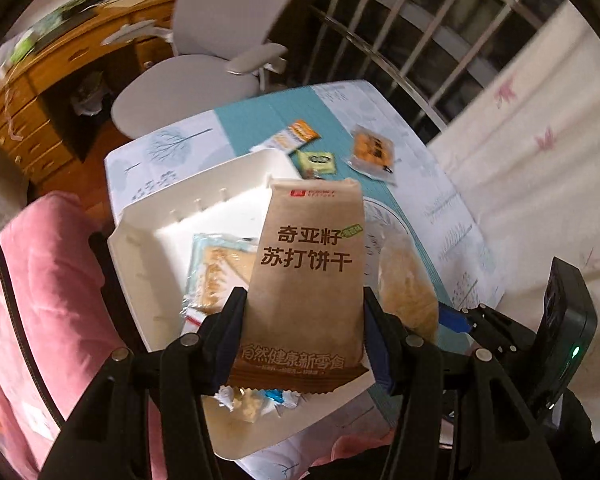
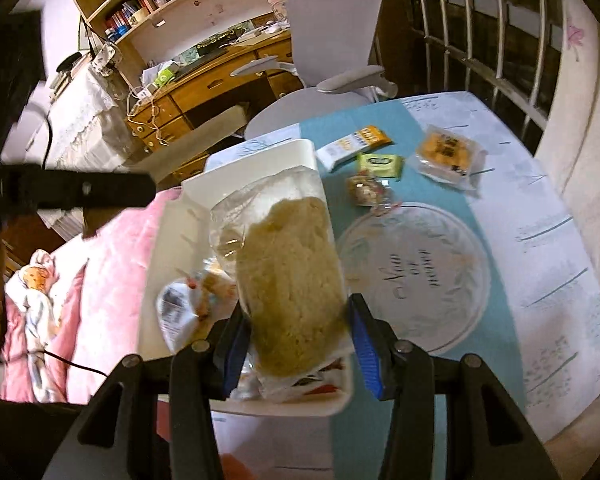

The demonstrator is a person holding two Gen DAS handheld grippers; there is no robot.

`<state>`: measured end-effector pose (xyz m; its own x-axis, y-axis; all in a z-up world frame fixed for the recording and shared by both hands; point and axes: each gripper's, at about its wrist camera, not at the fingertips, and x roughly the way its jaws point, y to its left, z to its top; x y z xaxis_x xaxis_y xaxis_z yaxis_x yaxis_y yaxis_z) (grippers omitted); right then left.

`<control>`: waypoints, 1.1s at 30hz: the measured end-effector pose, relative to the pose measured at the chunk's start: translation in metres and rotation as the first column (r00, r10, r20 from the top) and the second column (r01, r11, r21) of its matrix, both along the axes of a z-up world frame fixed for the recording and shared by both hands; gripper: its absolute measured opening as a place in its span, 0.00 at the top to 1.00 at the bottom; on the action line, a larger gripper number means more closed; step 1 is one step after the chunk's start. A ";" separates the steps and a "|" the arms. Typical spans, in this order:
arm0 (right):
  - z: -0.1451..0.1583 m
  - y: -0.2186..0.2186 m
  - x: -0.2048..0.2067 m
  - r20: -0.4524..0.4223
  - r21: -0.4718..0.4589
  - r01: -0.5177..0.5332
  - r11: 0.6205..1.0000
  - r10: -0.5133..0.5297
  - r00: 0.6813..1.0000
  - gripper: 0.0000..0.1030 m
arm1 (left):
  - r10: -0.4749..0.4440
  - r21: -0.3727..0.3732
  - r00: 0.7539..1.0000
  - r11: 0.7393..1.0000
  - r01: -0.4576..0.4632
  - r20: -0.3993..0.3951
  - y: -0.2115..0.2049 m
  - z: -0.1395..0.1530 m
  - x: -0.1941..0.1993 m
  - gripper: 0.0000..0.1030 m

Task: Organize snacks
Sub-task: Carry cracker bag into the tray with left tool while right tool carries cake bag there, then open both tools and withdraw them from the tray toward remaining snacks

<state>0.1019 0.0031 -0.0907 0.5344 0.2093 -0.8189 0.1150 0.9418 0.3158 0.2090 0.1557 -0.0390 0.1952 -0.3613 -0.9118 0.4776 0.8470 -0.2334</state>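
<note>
Over the white storage bin [image 1: 140, 220], taken as the reference for every item below:

1. Left gripper [image 1: 304, 320]. Jaws narrowed and clamped on a brown soda-cracker packet [image 1: 308, 276], one finger on each long edge. The packet stands upright above the bin's interior, clear of its floor.

2. Right gripper [image 2: 296, 334]. Blue-padded fingers [image 2: 366, 356] closed on a clear bag of pale yellow crumbly cake [image 2: 288, 280]. The bag hangs above the bin's right half, its upper end leaning toward the far wall.

3. Bin contents. A pale blue-edged biscuit packet [image 1: 212, 272] lies on the floor, left of the cracker packet. Further crumpled wrappers [image 2: 180, 308] lie near the front wall; their type is probably biscuit, though blur prevents a firm reading.

4. Tablecloth [image 2: 540, 240], white with a teal band, under the bin.

5. Clear glass plate [image 2: 416, 276], on the cloth just right of the bin.

6. Small clear-wrapped sweet [image 2: 366, 194], beyond the plate, near the bin's far right corner.

7. Green-and-yellow sachet [image 2: 382, 165], just past that sweet.

8. Orange-and-white bar packet [image 2: 354, 146], beside the bin's far right corner.

9. Clear-wrapped orange pastry [image 2: 446, 156], right of the sachet, well apart from the bin.

10. Pink blanket [image 2: 112, 260], left of the bin.

11. Grey office chair [image 2: 332, 60], beyond the bin's far wall.

12. Wooden desk [image 2: 204, 88], behind the chair.
</note>
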 end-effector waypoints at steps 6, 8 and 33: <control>-0.003 0.015 0.019 -0.025 0.115 0.019 0.993 -0.016 1.000 0.54 | 0.084 -0.047 0.996 0.995 -0.085 -0.032 0.045 -0.022 0.003 0.48; -0.008 0.019 0.025 -0.050 0.138 0.033 0.990 -0.027 0.998 0.52 | 0.120 -0.054 0.989 0.991 -0.125 -0.084 0.057 -0.036 0.004 0.30; -0.022 -0.035 0.007 -0.193 0.210 0.214 0.954 -0.174 0.966 0.37 | 0.256 -0.176 0.963 0.948 -0.266 -0.079 0.046 -0.043 -0.023 0.14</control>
